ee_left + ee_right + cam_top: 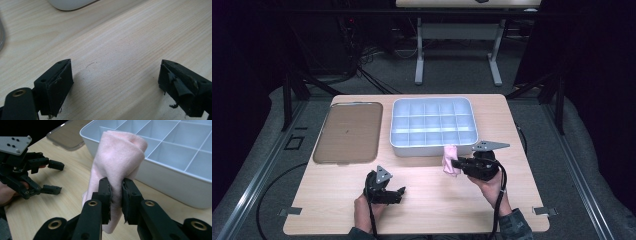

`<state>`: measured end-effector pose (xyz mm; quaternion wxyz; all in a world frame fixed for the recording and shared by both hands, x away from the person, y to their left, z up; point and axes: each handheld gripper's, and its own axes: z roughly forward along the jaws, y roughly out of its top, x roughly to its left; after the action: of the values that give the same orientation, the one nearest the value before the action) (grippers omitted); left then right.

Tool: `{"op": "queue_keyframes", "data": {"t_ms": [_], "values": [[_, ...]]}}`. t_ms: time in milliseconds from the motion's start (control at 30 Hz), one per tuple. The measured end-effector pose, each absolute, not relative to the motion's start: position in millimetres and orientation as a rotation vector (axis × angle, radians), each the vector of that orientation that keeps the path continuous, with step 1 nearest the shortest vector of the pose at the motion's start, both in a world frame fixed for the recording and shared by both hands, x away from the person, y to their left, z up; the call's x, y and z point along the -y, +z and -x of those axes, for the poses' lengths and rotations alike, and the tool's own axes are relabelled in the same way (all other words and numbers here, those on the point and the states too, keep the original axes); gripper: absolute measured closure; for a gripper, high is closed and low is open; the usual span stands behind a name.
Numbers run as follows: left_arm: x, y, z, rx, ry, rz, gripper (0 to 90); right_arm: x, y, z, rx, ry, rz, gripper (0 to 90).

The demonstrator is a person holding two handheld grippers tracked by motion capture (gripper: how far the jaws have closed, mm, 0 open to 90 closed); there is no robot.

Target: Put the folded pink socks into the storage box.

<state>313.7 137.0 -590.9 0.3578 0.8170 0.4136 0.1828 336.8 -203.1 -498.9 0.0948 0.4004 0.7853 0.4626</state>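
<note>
Pink cloth (117,157) sits pinched between my right gripper (116,195) fingers, bunched above the tips, just beside the white divided tray (175,177) wall. My left gripper (115,85) has fingers wide apart w/ bare wood table (120,45) between. Clear lid (348,132) lies further left.

Counter (422,195) evenly lit from overhead; surroundings fall into near-black. Soft shadows under the left claw (113,85). High view is grainy and soft; close views are sharper, with no glare.

One pink cloth (117,157), one white divided tray (432,126), one clear lid (348,132), two grippers, one wooden table (427,195)
</note>
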Motion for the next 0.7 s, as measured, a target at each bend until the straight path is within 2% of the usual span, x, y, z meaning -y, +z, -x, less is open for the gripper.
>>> {"op": "queue_keyframes", "data": {"t_ms": [267,700], "values": [[-137.6,-590.8,-314.1,-1.077,0.474,-2.104,12.2,211.6,-477.8,-339.1,-2.245,1.351,-1.129,78.5],[-137.8,-590.9,-314.3,-1.081,0.475,-2.102,12.2,226.0,-459.0,-366.7,-2.125,1.284,-1.111,78.5]]}}
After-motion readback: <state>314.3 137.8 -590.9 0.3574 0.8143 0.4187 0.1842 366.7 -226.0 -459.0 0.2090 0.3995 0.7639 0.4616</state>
